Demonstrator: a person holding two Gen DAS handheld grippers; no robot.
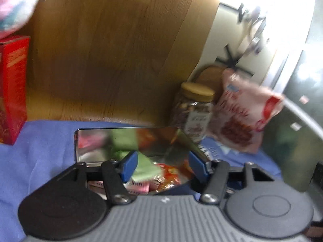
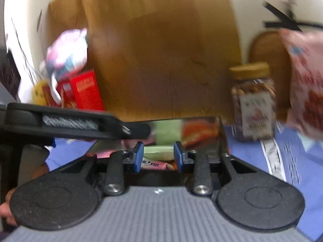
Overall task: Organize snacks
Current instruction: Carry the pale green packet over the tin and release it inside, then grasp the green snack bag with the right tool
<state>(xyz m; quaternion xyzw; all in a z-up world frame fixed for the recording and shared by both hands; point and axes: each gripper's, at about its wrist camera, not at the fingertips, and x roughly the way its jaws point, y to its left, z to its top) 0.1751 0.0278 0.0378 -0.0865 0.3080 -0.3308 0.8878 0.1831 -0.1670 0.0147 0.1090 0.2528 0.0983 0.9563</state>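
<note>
Both tools hang parted and empty over a shiny metal tin (image 1: 90,147) of wrapped snacks (image 1: 149,173) on the blue-clothed worktop (image 1: 40,151). The left tool (image 1: 162,166) gapes wider than the right tool (image 2: 158,156). A jar (image 2: 253,104) stands behind, to the right.

The left gripper (image 1: 162,168) has a grey ribbed body with a small white mark at its front edge, flanked by two round black discs, each with a raised inner circle. Black textured link arms run forward from silver screws to the fingers (image 1: 129,166), which carry blue pads.

The right gripper (image 2: 158,156) is built the same: grey ribbed housing, black grainy discs, silver screws, blue-padded fingers (image 2: 138,157). In the right wrist view the other gripper appears side-on as a black bar with a silvery coiled spring in a slot and a small screw. Bare skin of a hand (image 2: 7,205) shows at the left edge.
</note>
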